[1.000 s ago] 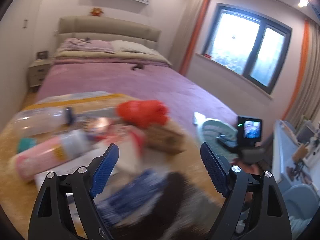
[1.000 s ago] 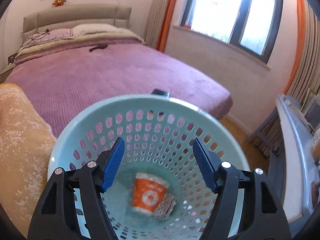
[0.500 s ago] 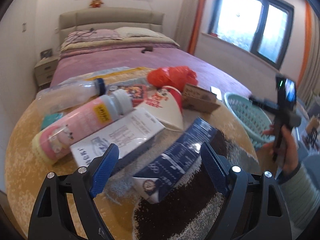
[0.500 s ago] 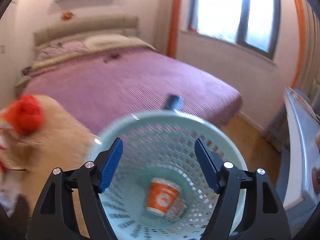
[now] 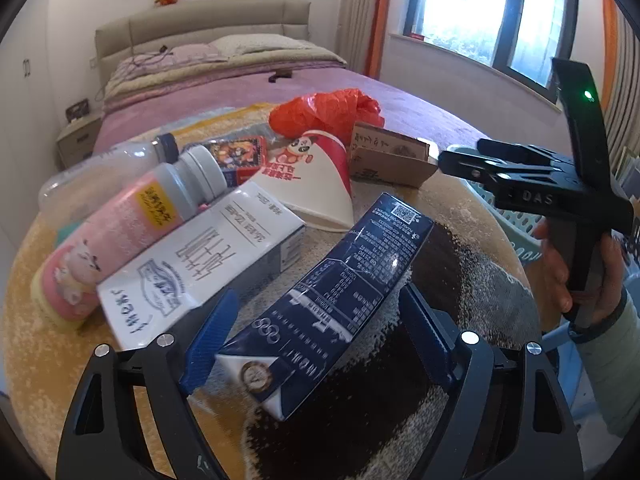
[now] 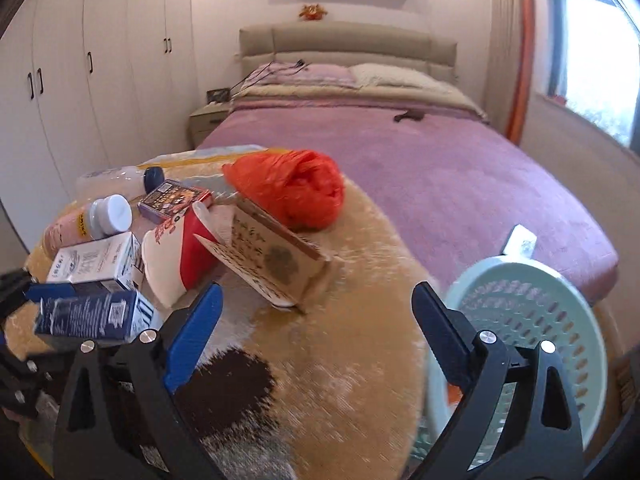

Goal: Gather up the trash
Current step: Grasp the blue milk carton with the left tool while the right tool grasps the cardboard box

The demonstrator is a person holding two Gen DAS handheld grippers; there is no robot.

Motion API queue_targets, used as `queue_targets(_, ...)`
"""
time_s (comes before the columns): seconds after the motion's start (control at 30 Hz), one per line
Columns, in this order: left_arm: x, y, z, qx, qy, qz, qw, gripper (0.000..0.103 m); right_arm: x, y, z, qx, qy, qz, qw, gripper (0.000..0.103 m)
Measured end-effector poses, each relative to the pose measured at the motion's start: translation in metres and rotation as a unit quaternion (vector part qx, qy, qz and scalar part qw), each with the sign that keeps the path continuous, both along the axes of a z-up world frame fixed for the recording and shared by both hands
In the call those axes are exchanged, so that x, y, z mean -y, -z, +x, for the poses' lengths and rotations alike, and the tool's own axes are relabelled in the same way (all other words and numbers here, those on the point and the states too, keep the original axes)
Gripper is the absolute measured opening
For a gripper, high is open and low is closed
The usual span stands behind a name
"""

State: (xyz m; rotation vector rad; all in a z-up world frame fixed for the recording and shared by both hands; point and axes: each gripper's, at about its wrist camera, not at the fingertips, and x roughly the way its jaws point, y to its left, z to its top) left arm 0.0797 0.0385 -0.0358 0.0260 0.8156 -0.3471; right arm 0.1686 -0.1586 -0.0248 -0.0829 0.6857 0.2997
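Trash lies on a round table with a fuzzy yellow-and-brown cover. My left gripper is open, its jaws on either side of the near end of a dark blue carton, not closed on it. A white carton, a pink bottle, a red-and-white paper cone, a brown cardboard box and an orange plastic bag lie behind. My right gripper is open and empty over the table, facing the brown box and orange bag. The teal basket stands at its right.
A purple bed lies behind the table, white wardrobes at the left, a window at the right. A clear bottle and a small printed box lie at the table's far side. A phone rests on the bed's corner.
My left gripper has moved down and closer, so the blue carton now sits between its jaws. My right gripper has swung left from over the basket to over the table.
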Motion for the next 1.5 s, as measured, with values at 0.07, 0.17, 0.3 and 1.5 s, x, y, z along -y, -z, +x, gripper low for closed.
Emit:
queue_targets(0.07, 0.002, 0.003, 0.003, -0.002, -0.005, -0.004, 1.0000, 0.077, -0.005, 0.003, 0.009, -0.012, -0.004, 0.001, 1.000, 0.091)
queue_targets(0.17, 0.004, 0.004, 0.006, -0.008, -0.010, -0.022, 0.9997, 0.075, -0.009, 0.008, 0.018, -0.023, -0.022, 0.002, 0.999, 0.091)
queue_targets(0.3, 0.010, 0.005, 0.009, -0.008, -0.012, -0.038, 0.9992, 0.071, -0.020, 0.019, 0.031, -0.039, -0.043, 0.000, 0.998, 0.091)
queue_targets(1.5, 0.022, -0.030, -0.018, 0.036, -0.013, -0.146, 0.9886, 0.035, 0.050, -0.021, -0.070, 0.013, 0.024, 0.072, 0.997, 0.009)
